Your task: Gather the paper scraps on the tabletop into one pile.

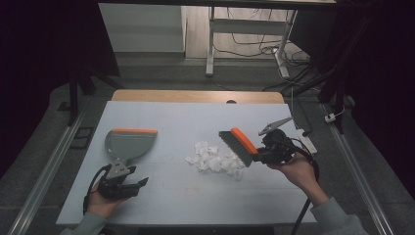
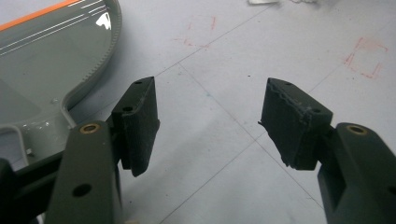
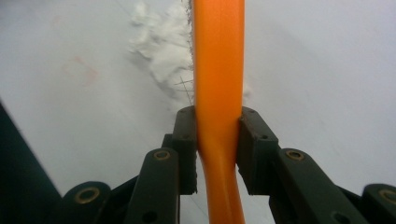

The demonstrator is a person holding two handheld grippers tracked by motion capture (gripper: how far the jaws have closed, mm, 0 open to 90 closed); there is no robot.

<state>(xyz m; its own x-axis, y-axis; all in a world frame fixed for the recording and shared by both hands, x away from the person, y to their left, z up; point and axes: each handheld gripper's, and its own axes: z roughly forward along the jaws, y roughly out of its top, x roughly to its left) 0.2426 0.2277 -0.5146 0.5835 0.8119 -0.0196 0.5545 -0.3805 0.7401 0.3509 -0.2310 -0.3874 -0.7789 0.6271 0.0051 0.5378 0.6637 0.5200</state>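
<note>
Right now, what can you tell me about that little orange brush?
The brush is a small hand brush with a smooth orange back and handle, plastic by the look, and dark bristles along one side. The right gripper is shut on its handle, both pads pressing the orange. It is held tilted over the white table, bristles pointing down toward the pile of white paper scraps, at the pile's right edge. Whether the bristles touch the scraps is unclear.
</note>
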